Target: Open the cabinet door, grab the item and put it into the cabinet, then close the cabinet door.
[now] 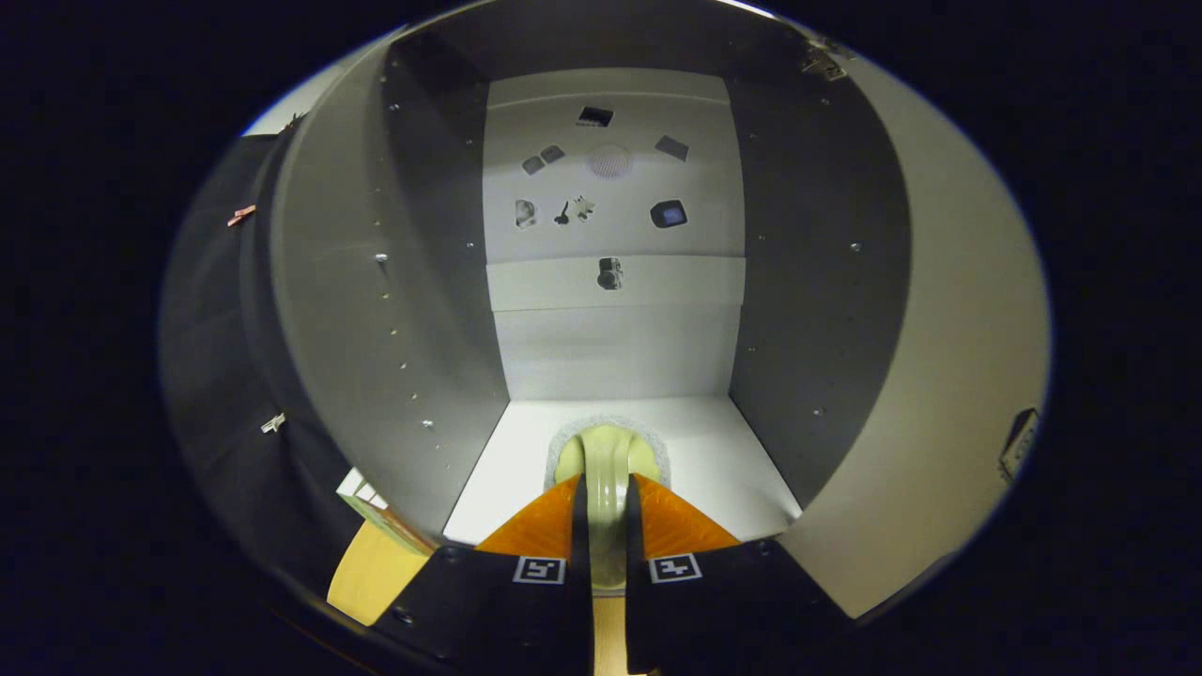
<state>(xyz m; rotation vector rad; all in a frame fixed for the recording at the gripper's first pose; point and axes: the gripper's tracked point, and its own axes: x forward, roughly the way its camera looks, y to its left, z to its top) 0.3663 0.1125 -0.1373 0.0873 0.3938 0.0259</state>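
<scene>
Inside the open cabinet (610, 329), seen from the gripper view, the gripper (606, 498) reaches over the white floor of the lower compartment, its fingers drawn close together and pressing from either side on a pale, rounded item (608, 460), which sits between them with its far end poking just beyond the tips. That far end hangs over, or perhaps already rests on, a faint grey patch on the cabinet floor; I cannot tell which. The cabinet door (939, 357) stands swung out to the right, well clear. To finish this step well, I would say the item should be lowered until it bears flat on the floor, set far enough from the near edge, then released gently and the fingers backed straight out without dragging it along.
</scene>
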